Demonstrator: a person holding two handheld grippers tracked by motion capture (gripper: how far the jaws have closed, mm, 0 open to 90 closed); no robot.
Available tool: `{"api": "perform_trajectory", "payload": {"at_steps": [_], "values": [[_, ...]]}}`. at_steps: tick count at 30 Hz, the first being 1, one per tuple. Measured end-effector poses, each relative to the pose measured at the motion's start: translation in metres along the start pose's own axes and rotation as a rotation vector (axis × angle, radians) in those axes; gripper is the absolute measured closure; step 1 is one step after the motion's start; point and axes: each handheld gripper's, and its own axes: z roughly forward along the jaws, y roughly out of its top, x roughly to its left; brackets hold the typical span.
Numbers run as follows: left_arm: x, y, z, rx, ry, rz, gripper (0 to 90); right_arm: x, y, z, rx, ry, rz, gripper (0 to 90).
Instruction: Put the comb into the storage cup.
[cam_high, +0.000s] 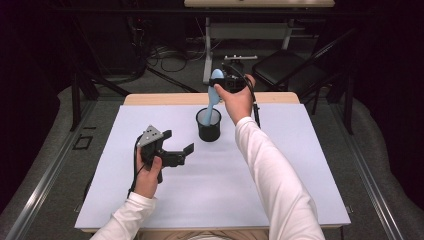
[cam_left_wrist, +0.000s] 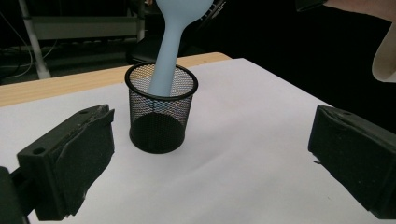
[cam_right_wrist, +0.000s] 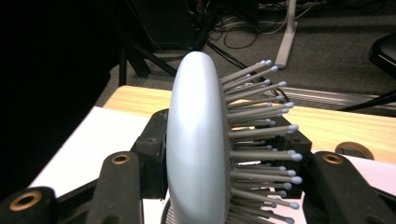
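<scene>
A light blue hairbrush (cam_high: 214, 92) stands nearly upright with its handle down inside a black mesh cup (cam_high: 208, 127) at the table's far middle. My right gripper (cam_high: 223, 80) is shut on the brush's head above the cup. In the right gripper view the brush (cam_right_wrist: 196, 149) sits edge-on between the black jaws, bristles pointing right, with the right gripper (cam_right_wrist: 222, 149) clamped on it. My left gripper (cam_high: 178, 141) rests open on the white sheet to the left of the cup. From the left gripper view, the cup (cam_left_wrist: 161, 116) and brush handle (cam_left_wrist: 168, 51) lie ahead of the open left gripper (cam_left_wrist: 212, 158).
A white sheet (cam_high: 280, 175) covers the wooden table (cam_high: 150, 98). Beyond the far edge, a black chair (cam_high: 287, 67), a desk leg (cam_high: 206, 55) and loose cables (cam_high: 165, 55) stand on the floor. The person's right sleeve (cam_high: 270, 170) crosses the table's right half.
</scene>
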Motion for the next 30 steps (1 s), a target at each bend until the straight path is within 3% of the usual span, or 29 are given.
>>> {"api": "perform_trajectory", "payload": {"at_steps": [11, 30], "values": [[0.001, -0.001, 0.000, 0.002, 0.001, -0.003, 0.4, -0.005, -0.012, 0.011, 0.029, -0.040, -0.039, 48.6], [0.001, -0.001, 0.000, 0.000, 0.000, -0.004, 0.4, -0.004, -0.028, 0.026, 0.042, -0.055, -0.055, 48.5]]}}
